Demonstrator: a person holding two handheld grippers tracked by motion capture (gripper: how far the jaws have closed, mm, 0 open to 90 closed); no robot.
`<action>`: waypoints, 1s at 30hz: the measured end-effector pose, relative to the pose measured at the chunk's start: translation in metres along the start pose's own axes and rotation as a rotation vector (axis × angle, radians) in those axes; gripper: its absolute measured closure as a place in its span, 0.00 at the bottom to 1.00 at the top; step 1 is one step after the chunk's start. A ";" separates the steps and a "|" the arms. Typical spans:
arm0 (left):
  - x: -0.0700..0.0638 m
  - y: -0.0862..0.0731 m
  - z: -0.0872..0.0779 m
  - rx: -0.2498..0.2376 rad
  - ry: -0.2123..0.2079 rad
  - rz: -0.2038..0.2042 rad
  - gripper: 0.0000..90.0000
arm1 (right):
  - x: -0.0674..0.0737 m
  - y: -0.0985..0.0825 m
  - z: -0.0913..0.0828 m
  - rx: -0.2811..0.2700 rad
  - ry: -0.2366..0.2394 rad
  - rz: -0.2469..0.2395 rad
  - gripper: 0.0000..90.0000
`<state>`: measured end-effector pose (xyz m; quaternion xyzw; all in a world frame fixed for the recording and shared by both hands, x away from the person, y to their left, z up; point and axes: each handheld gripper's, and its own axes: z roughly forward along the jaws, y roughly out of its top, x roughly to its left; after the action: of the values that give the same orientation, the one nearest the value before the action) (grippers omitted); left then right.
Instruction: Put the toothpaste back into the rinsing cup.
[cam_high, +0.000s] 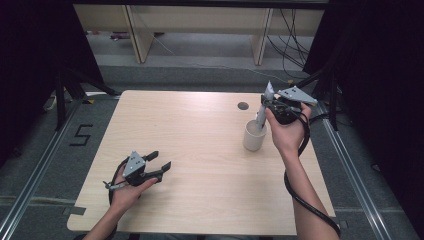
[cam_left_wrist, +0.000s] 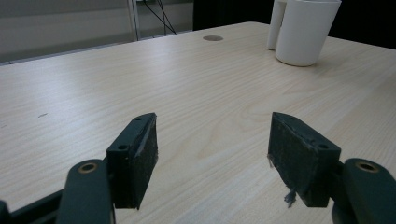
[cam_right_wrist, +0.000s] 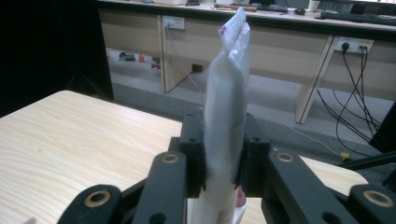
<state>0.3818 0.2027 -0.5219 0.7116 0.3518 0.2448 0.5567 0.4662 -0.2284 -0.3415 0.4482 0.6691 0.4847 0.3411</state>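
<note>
Judging by its crinkled, translucent look, the plastic pouch (cam_right_wrist: 227, 93) was light, soft and slippery, the kind of thing that would buckle if pushed from its top end. It stood nearly upright, its lower end dipping into the white cup (cam_high: 254, 136) near the right side of the desk (cam_high: 200, 150), its upper end sticking up past the jaws. The right hand-held gripper (cam_high: 268, 107) was clamped on it about midway, both pads pressing the film flat; that middle band seemed the soundest place to hold, since the loose ends would probably fold or slide. The cup looked stiff and steady enough to take it. The left hand-held gripper (cam_high: 161, 161) rested well apart on the desk's near left, jaws wide and empty
</note>
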 end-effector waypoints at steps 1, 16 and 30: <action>0.000 0.000 0.000 0.000 -0.001 0.000 0.36 | -0.001 -0.001 0.002 0.000 0.005 -0.001 0.85; 0.000 0.000 0.000 0.000 -0.004 0.000 0.36 | -0.001 -0.014 0.014 0.027 -0.007 0.016 0.85; 0.000 0.000 0.000 -0.002 -0.005 0.001 0.36 | 0.002 -0.030 0.026 0.046 -0.007 -0.005 0.85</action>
<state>0.3817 0.2029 -0.5219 0.7120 0.3497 0.2436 0.5581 0.4804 -0.2215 -0.3781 0.4559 0.6800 0.4666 0.3346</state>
